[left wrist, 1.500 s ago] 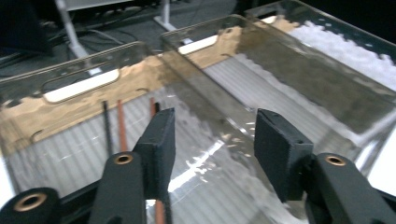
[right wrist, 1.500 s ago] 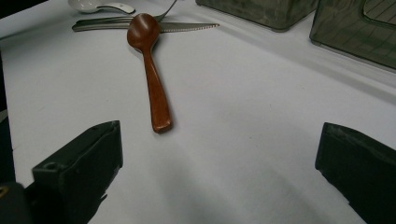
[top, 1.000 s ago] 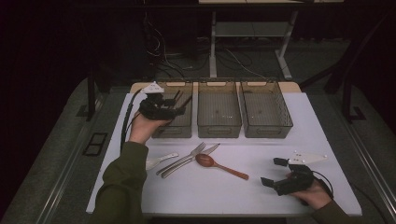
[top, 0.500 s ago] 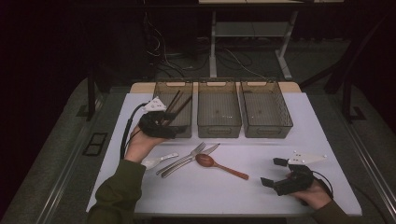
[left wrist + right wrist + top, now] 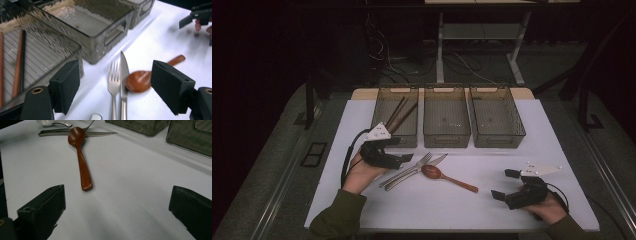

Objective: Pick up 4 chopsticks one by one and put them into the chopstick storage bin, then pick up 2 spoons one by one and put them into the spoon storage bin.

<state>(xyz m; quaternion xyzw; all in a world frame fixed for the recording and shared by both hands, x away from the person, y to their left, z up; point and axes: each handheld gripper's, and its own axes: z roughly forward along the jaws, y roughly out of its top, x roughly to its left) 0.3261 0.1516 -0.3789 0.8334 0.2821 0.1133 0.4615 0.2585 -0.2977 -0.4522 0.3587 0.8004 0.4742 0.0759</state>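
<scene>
Three bins (image 5: 447, 122) stand in a row in the high view; the left bin (image 5: 396, 120) at ten o'clock already holds the chopsticks (image 5: 401, 113), the other two look bare, so by my judgement one sort is done and most of the cutlery is left. The fork (image 5: 412, 167), knife (image 5: 422, 169) and wooden spoon (image 5: 448, 177) lie together at table centre, with the left gripper (image 5: 408, 158) just beside them at nine o'clock and the right gripper (image 5: 506, 184) well apart at four o'clock. In the left gripper view the jaws stand wide, having just been opening, nothing pinched; fork (image 5: 114, 86) and knife (image 5: 123, 80) lie on the table between them, a metal spoon (image 5: 96, 116) at six o'clock. In the right gripper view the jaws gape on bare table; the wooden spoon (image 5: 79, 155) lies at eleven o'clock, untouched.
</scene>
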